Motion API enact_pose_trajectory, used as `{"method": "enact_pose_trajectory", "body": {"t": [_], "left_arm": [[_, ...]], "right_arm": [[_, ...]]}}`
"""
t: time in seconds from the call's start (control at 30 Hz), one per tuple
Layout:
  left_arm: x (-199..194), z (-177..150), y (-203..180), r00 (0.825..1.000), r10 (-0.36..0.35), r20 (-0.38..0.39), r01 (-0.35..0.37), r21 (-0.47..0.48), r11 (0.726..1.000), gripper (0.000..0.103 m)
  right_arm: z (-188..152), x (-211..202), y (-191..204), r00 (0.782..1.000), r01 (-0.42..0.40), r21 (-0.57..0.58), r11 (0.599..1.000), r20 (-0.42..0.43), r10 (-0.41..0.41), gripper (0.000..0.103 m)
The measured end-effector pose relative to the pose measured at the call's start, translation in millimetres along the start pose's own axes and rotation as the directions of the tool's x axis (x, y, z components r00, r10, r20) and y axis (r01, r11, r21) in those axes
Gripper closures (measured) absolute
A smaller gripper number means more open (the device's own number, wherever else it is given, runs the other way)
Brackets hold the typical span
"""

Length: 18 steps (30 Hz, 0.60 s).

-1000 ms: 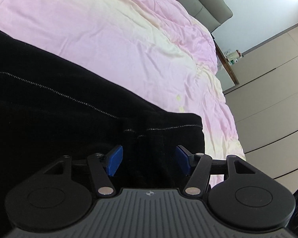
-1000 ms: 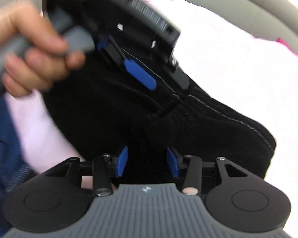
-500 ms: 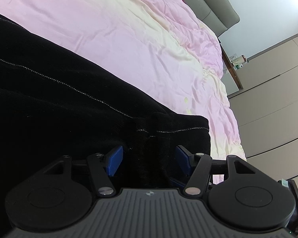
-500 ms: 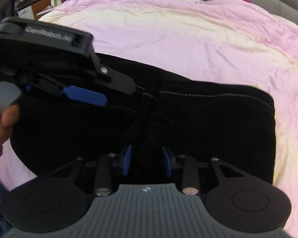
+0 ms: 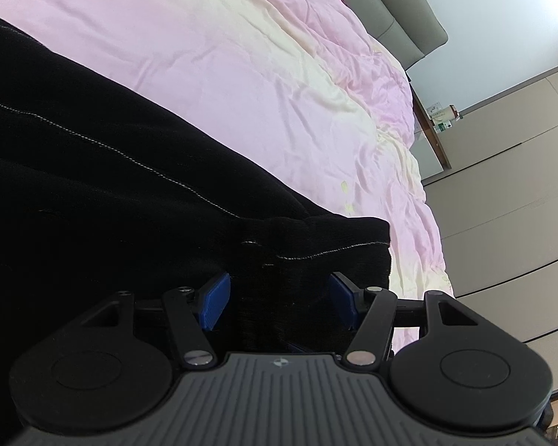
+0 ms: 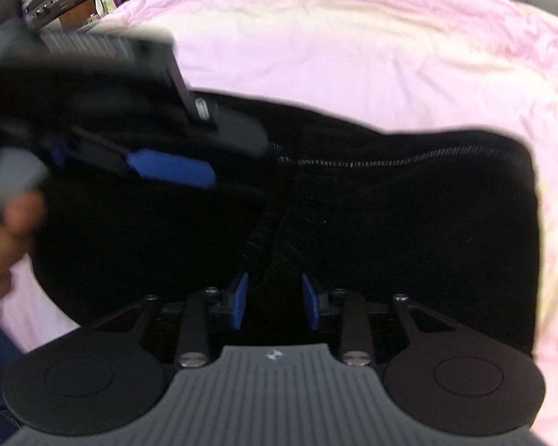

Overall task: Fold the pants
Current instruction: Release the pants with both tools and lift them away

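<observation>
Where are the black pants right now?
The black pants lie on the pink bedspread at its near edge, filling the lower half of the right wrist view, directly ahead of the right claw.

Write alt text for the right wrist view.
Right gripper, its jaws just reopened slightly, straddles a bunched ridge of the black pants with white stitching on a pink and cream bedspread. Left gripper, blurred, hovers over the pants at upper left.
</observation>
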State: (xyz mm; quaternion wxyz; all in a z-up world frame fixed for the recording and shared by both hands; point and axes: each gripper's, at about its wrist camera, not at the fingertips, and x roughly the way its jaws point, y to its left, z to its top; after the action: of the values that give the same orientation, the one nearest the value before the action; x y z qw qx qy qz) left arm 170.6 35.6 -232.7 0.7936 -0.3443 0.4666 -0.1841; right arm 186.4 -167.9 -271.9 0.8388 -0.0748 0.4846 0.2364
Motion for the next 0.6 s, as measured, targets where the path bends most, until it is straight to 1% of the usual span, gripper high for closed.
{"method": "enact_pose_trajectory", "body": {"t": [0.1, 0.2, 0.27, 0.37, 0.4, 0.43, 0.5, 0.53, 0.57, 0.6], "left_arm": [[6.2, 1.9, -7.1, 1.000, -0.001, -0.002, 0.001, 0.016, 1.000, 0.033], [19.6, 4.0, -15.5, 1.000, 0.011, -0.027, -0.010, 0.047, 0.999, 0.033], [30.4, 3.4, -21.1, 0.998, 0.040, -0.055, -0.035, 0.079, 0.996, 0.033], [46.5, -1.4, -26.4, 0.990, 0.087, -0.111, -0.074, 0.117, 0.990, 0.033], [49.1, -3.4, -28.2, 0.988, 0.105, -0.115, -0.089, 0.137, 0.987, 0.033], [49.9, -4.5, -29.7, 0.987, 0.115, -0.114, -0.097, 0.157, 0.983, 0.033], [47.3, -4.3, -31.2, 0.987, 0.113, -0.116, -0.093, 0.167, 0.982, 0.033], [44.2, -2.9, -30.4, 0.987, 0.106, -0.118, -0.087, 0.159, 0.983, 0.033], [40.5, -1.1, -29.1, 0.988, 0.100, -0.117, -0.081, 0.152, 0.985, 0.033], [35.0, 1.5, -28.4, 0.989, 0.095, -0.113, -0.078, 0.150, 0.986, 0.033]], "right_arm": [[2.0, -7.5, 5.2, 1.000, 0.000, -0.010, 1.000, 0.026, 0.000, 0.065], [5.2, -15.6, 8.7, 1.000, 0.001, -0.008, 1.000, 0.029, -0.001, 0.065], [6.2, -20.0, 9.4, 1.000, 0.002, -0.004, 1.000, 0.024, -0.002, 0.066], [9.9, -23.4, 10.1, 1.000, 0.012, 0.015, 1.000, 0.020, -0.012, 0.067], [11.0, -24.1, 10.3, 1.000, 0.015, 0.019, 1.000, 0.021, -0.015, 0.067], [26.6, -13.0, 5.9, 1.000, 0.017, 0.023, 1.000, 0.018, -0.018, 0.067], [29.9, -13.4, 7.0, 1.000, 0.025, 0.033, 0.999, 0.016, -0.026, 0.066], [26.4, -17.7, 5.0, 1.000, 0.026, 0.036, 0.999, 0.016, -0.026, 0.066], [30.6, -15.0, 6.1, 0.999, 0.025, 0.038, 0.999, 0.020, -0.026, 0.066], [22.7, -12.1, 5.1, 0.999, 0.023, 0.040, 0.999, 0.027, -0.024, 0.065]]}}
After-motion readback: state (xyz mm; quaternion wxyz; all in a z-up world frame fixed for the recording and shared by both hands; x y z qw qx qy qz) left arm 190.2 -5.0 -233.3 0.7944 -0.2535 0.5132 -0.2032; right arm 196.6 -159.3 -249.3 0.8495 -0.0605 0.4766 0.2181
